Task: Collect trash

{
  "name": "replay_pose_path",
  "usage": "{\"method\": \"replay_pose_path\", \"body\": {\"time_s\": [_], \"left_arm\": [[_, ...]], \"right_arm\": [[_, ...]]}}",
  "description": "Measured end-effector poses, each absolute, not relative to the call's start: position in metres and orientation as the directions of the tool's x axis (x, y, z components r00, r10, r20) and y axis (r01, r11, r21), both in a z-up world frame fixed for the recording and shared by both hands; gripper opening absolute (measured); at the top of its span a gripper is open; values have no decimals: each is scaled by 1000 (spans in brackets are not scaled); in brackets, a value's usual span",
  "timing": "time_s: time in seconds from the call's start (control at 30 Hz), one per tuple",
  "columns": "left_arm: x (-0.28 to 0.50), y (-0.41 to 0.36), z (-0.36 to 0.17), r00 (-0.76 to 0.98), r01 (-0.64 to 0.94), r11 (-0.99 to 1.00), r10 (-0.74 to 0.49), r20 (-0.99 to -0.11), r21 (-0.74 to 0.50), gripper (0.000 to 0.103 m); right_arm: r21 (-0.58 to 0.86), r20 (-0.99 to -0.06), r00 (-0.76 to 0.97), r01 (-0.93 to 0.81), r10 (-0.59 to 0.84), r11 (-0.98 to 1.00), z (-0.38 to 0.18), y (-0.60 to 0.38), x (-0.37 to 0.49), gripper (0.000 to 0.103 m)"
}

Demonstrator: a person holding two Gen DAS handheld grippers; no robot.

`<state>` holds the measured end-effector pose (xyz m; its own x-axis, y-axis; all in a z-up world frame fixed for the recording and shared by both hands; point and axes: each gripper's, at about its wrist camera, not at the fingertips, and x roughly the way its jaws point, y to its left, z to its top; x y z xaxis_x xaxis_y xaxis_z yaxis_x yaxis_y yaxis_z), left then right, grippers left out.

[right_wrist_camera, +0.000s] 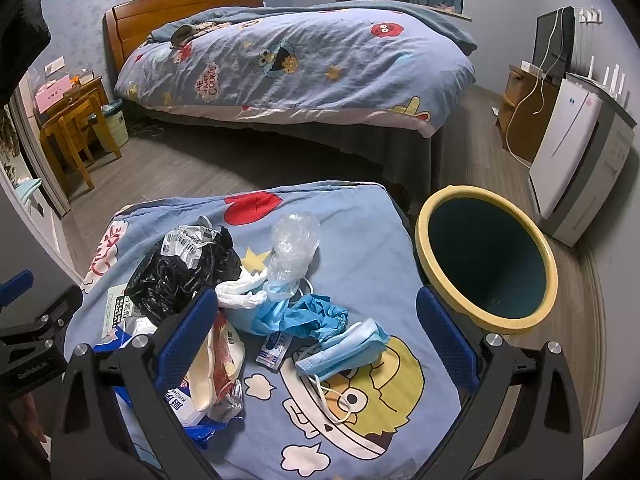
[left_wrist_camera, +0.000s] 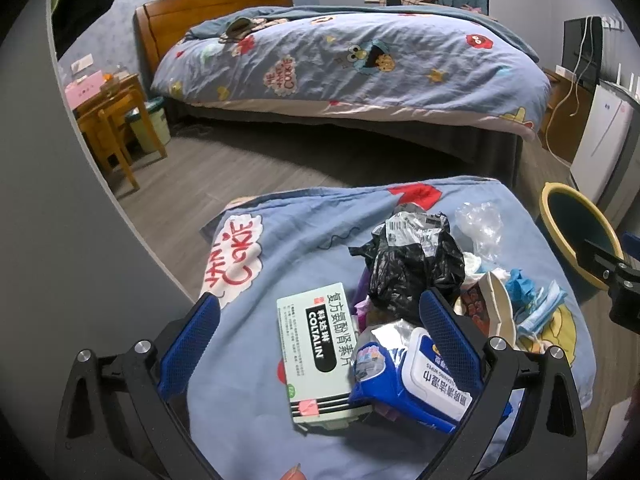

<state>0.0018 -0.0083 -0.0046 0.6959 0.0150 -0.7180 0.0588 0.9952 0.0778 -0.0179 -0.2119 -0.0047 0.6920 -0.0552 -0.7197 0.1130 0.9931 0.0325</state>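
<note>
Trash lies heaped on a blue cartoon cloth point(left_wrist_camera: 288, 240) point(right_wrist_camera: 376, 248). My left gripper point(left_wrist_camera: 320, 316) is open above a pale green medicine box point(left_wrist_camera: 316, 356), with a blue wipes pack point(left_wrist_camera: 420, 384) and a crumpled black bag point(left_wrist_camera: 412, 264) near its right finger. My right gripper point(right_wrist_camera: 318, 310) hangs open over blue face masks point(right_wrist_camera: 344, 348), a teal glove point(right_wrist_camera: 316, 316), a small tube point(right_wrist_camera: 274, 350) and a snack wrapper point(right_wrist_camera: 220, 364). A clear plastic bag point(right_wrist_camera: 294, 244) lies further back. Right of the cloth stands a yellow-rimmed bin point(right_wrist_camera: 486, 260) point(left_wrist_camera: 576, 236).
A bed point(right_wrist_camera: 296, 64) with a matching duvet fills the far side, with wood floor between. A wooden desk and chair point(right_wrist_camera: 76, 128) and a small bin point(right_wrist_camera: 114, 120) stand far left. A white appliance point(right_wrist_camera: 568, 148) and cabinet line the right wall.
</note>
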Motion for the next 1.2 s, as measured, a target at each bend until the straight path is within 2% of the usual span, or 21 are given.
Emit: {"method": "replay_pose_path", "body": {"time_s": [1.2], "left_arm": [[2, -5, -6, 693, 59, 996, 12, -721, 73, 99]], "right_arm": [[34, -727, 684, 122, -59, 992, -12, -213, -16, 98]]}}
